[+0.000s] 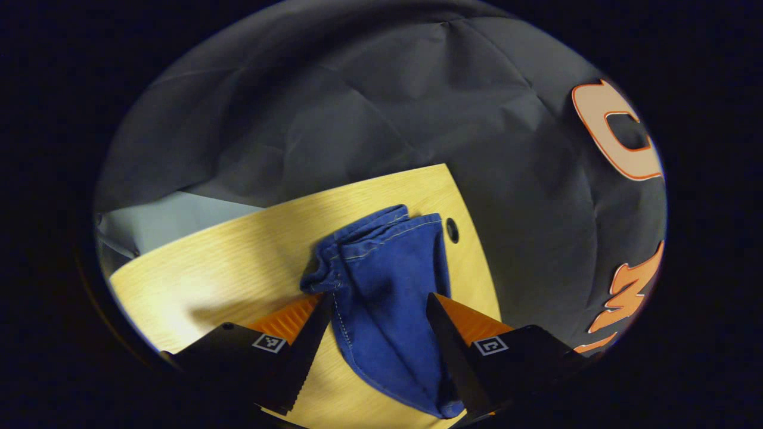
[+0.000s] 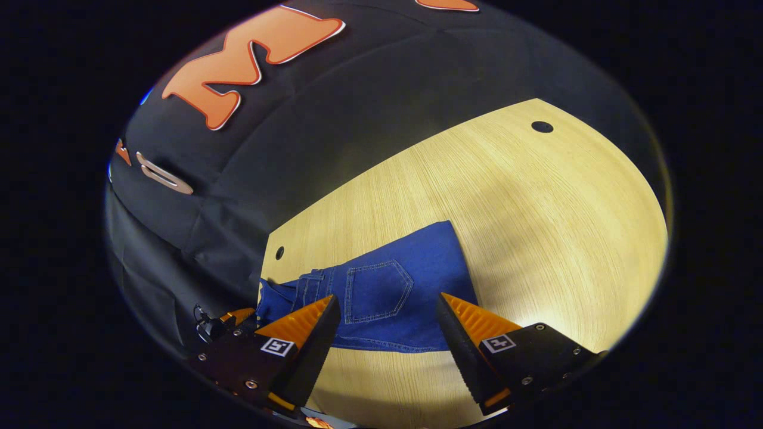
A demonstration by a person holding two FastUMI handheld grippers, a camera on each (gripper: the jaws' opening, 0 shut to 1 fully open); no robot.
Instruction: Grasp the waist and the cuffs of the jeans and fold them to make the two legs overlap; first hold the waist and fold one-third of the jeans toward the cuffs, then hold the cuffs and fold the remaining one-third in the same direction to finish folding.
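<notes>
Pale wood-grain tabletop (image 2: 536, 196) carries the blue denim jeans (image 2: 387, 286). The left gripper (image 1: 378, 310) straddles the bunched cuffs (image 1: 381, 229), the right gripper (image 2: 386, 310) the pocketed waist end; both stand apart, ungripped. Each should probably pinch both layers squarely before lifting.

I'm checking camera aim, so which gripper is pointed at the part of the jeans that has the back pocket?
The right gripper: the stitched back pocket lies between its open fingers, while the left gripper faces bunched jeans hems.

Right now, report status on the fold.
Left gripper open, straddling jeans. Right gripper open over pocket end. Jeans bunched on table, unfolded. Nothing in the way.
</notes>
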